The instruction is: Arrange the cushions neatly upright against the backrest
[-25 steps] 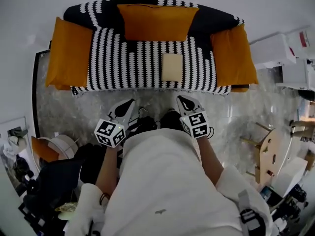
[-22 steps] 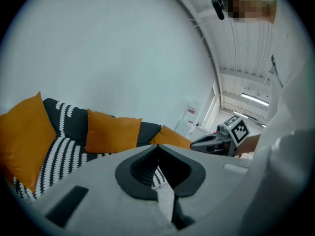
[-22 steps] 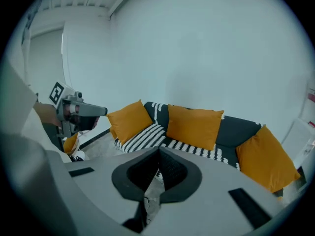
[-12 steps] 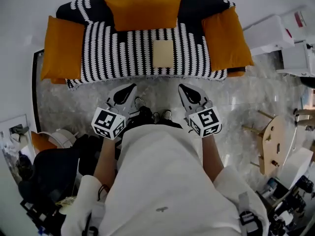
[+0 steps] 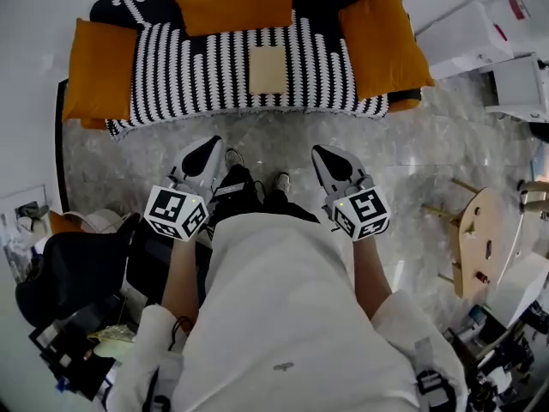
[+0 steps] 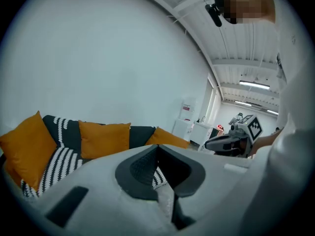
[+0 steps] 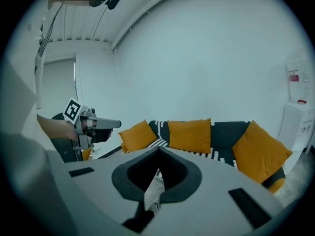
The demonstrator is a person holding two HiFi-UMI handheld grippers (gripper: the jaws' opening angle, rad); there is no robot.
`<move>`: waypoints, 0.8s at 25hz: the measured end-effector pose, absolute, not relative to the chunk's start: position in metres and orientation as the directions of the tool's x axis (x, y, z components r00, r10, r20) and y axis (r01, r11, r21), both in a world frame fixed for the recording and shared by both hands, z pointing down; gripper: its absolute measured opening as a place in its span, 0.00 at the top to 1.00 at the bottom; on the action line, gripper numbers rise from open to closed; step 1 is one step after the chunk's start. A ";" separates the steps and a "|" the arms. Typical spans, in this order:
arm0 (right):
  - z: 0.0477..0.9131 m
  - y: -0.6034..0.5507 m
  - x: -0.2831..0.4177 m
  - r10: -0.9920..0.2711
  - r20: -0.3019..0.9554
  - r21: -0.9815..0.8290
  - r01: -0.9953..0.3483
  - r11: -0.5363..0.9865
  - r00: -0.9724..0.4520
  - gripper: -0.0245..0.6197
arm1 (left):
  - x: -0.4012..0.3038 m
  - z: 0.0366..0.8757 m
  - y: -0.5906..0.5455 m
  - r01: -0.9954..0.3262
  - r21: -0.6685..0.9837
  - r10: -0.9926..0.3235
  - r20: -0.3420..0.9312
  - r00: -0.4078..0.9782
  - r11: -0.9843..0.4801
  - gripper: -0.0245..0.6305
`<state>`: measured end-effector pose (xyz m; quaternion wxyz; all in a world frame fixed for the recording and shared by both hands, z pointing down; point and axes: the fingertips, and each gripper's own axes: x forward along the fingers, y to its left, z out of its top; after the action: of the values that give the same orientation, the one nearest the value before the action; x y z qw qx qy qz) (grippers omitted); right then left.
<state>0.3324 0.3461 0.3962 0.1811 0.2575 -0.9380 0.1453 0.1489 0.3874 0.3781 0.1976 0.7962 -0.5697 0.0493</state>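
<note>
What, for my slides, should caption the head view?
Left gripper and right gripper, shut, face a sofa with three orange cushions.

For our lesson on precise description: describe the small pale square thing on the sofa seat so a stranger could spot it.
Find the black-and-white patterned sofa against the white wall. On its striped seat, in front of the middle orange cushion, lies a pale square pad. It alone is cream, small and flat; the neighbouring cushions are orange, larger and propped up.
</note>
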 end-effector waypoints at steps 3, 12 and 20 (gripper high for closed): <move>0.397 0.355 0.350 -0.427 0.413 -0.186 -0.533 0.825 -0.805 0.95 | 0.173 0.375 0.396 -0.923 0.259 -0.885 0.299 0.356 -0.284 0.94; 0.392 0.363 0.360 -0.411 0.388 -0.179 -0.505 0.844 -0.825 0.95 | 0.197 0.368 0.413 -0.924 0.248 -0.886 0.295 0.357 -0.290 0.94; 0.391 0.370 0.360 -0.395 0.381 -0.181 -0.487 0.854 -0.836 0.95 | 0.199 0.369 0.420 -0.926 0.254 -0.891 0.292 0.347 -0.278 0.94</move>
<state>0.3600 0.3698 0.3905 0.1674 0.2326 -0.9483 0.1366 0.1993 0.4199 0.3690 0.1923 0.7979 -0.5694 0.0461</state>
